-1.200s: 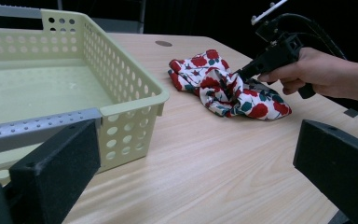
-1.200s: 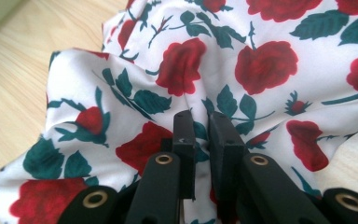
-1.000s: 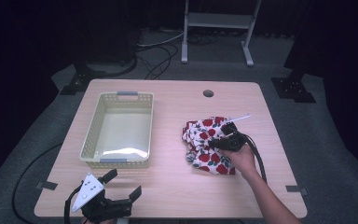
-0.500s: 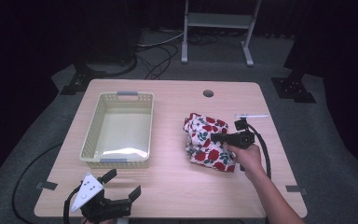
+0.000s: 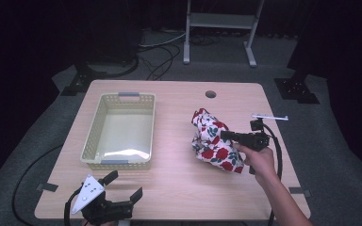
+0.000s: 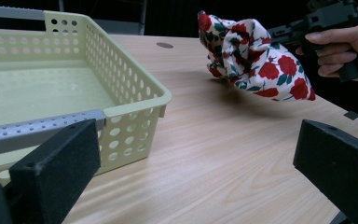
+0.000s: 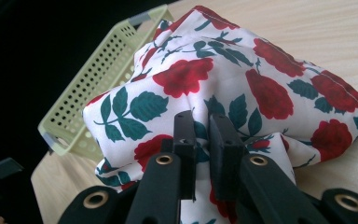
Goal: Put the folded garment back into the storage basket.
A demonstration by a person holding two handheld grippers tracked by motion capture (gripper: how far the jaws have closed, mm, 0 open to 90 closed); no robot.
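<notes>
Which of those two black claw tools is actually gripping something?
The right gripper: its jaws pinch the rose-print cloth. The left gripper sits open near the table's front edge, holding nothing.

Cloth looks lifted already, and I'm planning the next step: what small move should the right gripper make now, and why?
Probably carry the cloth left toward the basket. The right gripper is shut on a fold, the cloth hangs off the table, and the basket sits open.

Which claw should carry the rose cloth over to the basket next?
Right. The right claw is already shut on the rose cloth and holds it off the table. The left claw stands open at the near edge, before the basket.
</notes>
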